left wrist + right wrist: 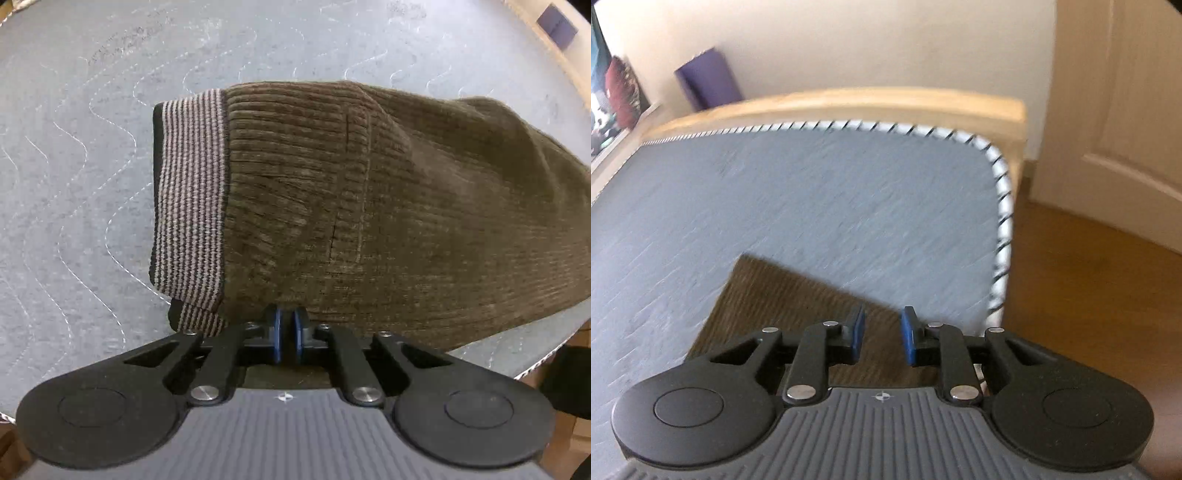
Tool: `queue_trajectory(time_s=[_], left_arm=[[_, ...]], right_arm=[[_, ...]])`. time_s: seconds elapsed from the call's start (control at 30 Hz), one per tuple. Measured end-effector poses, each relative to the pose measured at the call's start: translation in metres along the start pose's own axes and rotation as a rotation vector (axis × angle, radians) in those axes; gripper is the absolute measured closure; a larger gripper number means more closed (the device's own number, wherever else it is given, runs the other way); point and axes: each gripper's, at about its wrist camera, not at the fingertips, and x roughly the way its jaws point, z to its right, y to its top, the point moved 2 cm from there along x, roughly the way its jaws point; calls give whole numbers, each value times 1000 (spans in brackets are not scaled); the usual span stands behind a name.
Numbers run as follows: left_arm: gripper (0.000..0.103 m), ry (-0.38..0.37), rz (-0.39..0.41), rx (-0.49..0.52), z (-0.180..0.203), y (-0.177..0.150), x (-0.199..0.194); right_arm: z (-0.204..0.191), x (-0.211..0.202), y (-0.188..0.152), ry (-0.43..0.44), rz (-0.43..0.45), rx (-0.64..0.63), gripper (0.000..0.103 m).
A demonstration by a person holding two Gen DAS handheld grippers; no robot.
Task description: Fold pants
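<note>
Brown corduroy pants [369, 203] lie folded on the grey quilted mat [92, 166], with the striped waistband [192, 192] at their left end. My left gripper [289, 321] points down at the near edge of the pants, just right of the waistband. Only a narrow dark slit shows between its blue pads, and I see no cloth in it. In the right wrist view a corner of the pants [783, 306] lies under my right gripper [882, 332]. That gripper stands open with a clear gap and nothing pinched between its pads. This view is blurred.
The mat's piped edge [1001, 206] ends just right of my right gripper, with wooden floor [1071, 277] below it. A wooden rail [849, 103] borders the far side, a purple box [709, 83] behind it. A door [1126, 110] stands at the right.
</note>
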Motion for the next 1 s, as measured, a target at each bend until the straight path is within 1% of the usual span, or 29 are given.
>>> queue_trajectory(time_s=[0.03,0.07,0.1,0.13,0.17,0.2,0.27,0.3,0.37,0.43,0.5,0.6,0.73,0.77,0.83,0.9,0.93,1.0], left_arm=[[88,-19,29,-19,-3,2,-8],[81,-41,91,-54,-14,4,-24],[64,-47,150,-90,-21,6,-35],[57,-52,202,-126,-30,9,-46],[53,-37,239,-165,-38,12,-53],[45,-9,260,-201,-45,14,-56],[40,44,267,-247,-53,16,-53],[38,77,264,-251,-55,16,-51],[38,125,249,-246,-58,19,-47],[38,122,246,-247,-54,22,-44],[38,135,245,-235,-48,22,-44],[38,149,230,-224,-28,24,-37],[38,167,210,-209,-27,25,-36],[39,173,203,-200,-26,24,-32],[51,199,164,-162,-23,21,-25],[51,218,132,-152,-23,20,-19],[51,227,130,-147,-22,21,-19],[50,267,136,-118,-14,24,-21]], right_arm=[[-2,2,-2,14,-17,10,80],[-3,3,-3,28,-31,19,80],[-6,3,-4,42,-41,24,80],[-9,5,-6,51,-46,26,80],[-13,5,-7,56,-46,24,80],[-15,5,-8,62,-46,18,79],[-18,3,-9,76,-50,1,78],[-20,3,-10,84,-55,-9,78],[-20,5,-11,97,-69,-19,78],[-20,5,-12,106,-79,-20,78],[-19,3,-13,111,-82,-25,78],[-18,4,-14,112,-88,-31,78],[-15,6,-15,113,-102,-21,78],[-15,7,-15,115,-106,-15,78],[-13,8,-16,120,-114,-2,78],[-11,9,-16,122,-124,9,78],[-10,10,-17,122,-129,10,77],[-7,13,-19,108,-147,-5,73]])
